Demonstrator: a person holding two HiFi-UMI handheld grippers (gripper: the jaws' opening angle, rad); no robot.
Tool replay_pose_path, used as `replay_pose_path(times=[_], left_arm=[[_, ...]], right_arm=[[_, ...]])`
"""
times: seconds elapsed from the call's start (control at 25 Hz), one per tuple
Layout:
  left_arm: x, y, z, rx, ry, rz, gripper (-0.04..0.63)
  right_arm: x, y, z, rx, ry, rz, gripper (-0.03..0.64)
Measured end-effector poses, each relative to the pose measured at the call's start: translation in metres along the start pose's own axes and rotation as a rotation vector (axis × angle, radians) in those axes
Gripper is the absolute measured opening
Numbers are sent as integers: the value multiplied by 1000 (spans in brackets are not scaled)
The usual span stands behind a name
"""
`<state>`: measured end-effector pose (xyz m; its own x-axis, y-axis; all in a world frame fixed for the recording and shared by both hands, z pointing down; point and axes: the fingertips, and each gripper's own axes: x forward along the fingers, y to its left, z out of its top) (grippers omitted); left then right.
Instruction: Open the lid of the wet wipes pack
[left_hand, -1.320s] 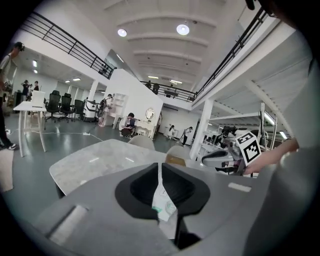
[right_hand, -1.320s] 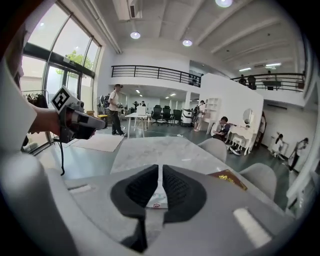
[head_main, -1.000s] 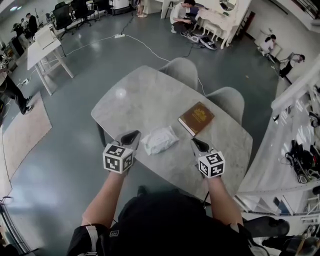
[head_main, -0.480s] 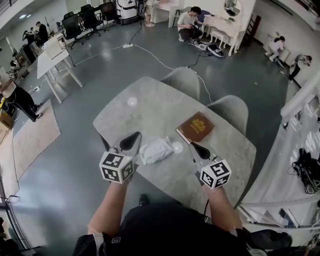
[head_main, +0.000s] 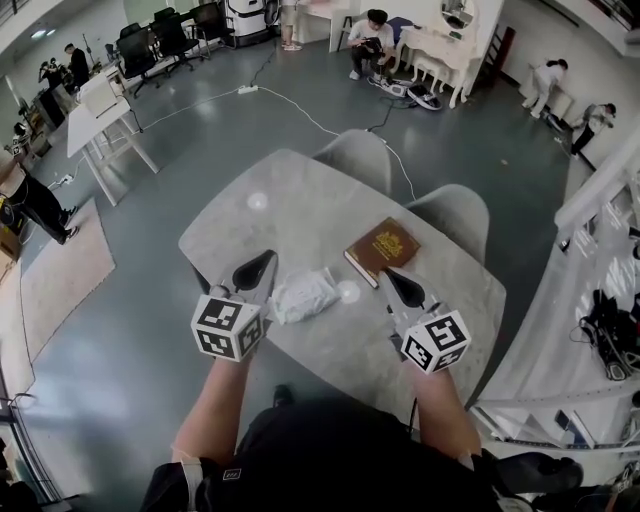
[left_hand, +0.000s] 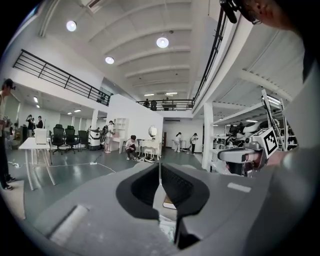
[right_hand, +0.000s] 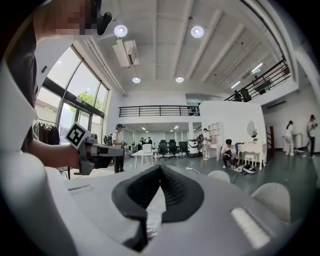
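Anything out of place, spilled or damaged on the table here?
Nothing stands out. The wipes pack lies flat on the table, a bit crumpled, with the closed book beside it, not touching. Nothing is spilled.

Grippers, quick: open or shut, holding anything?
Left gripper: shut, holding nothing.
Right gripper: just closed, now shut, holding nothing.
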<state>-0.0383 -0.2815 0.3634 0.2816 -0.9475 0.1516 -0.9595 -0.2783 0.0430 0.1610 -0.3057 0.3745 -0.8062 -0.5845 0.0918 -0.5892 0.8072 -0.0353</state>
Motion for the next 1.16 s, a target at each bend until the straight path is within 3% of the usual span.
replay_pose_path(times=[0.48,0.88,1.16], left_arm=[[-3,7,-20,-26,15,16,20],[-2,7,-26,-25,31,4,20],[1,4,-15,1,14,-12,20]], right_arm=[[-19,-15,-21,8,35,-61,2],[-12,-6,-25,11,48,-37,2],[-2,-3,-6,-38,21,1,2]])
